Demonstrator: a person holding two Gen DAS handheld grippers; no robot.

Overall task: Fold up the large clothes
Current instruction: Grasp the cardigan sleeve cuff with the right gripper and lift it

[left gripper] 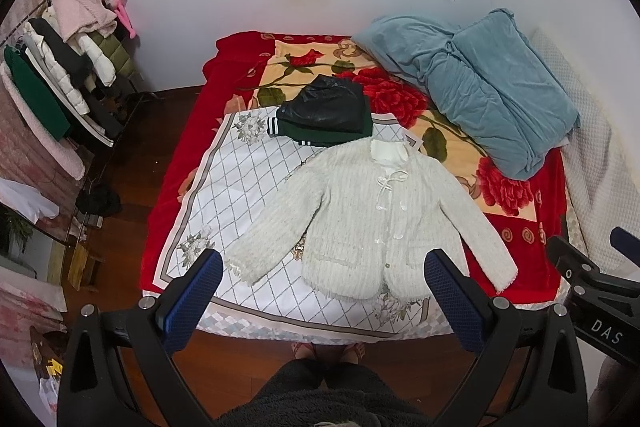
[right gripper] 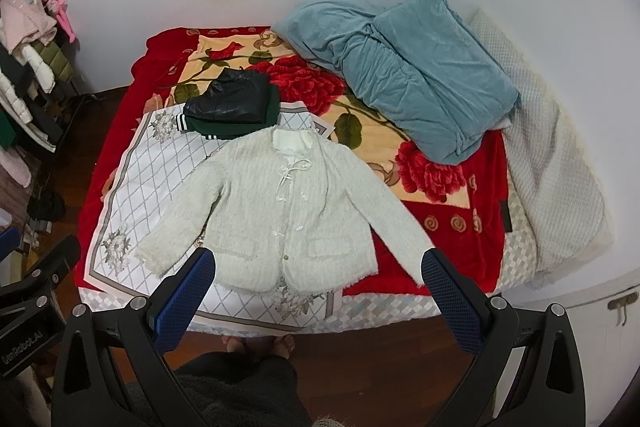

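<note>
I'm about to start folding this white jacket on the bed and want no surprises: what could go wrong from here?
1. The white jacket has its hem at the bed's near edge, so a tug toward you may slide it onto the floor.
2. One sleeve lies off the checked cloth onto the red blanket; dragging it could bunch either layer.
3. The folded dark clothes sit just behind the collar; folding upward may knock them.

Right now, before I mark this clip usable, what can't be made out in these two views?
- Green garment: mostly hidden under the black jacket, both views.
- White cardigan: hem corner behind the left finger of the right gripper, right wrist view.
- Clothes rack: cut by the fisheye edge, blurred.
- Left gripper: open, empty.
</note>
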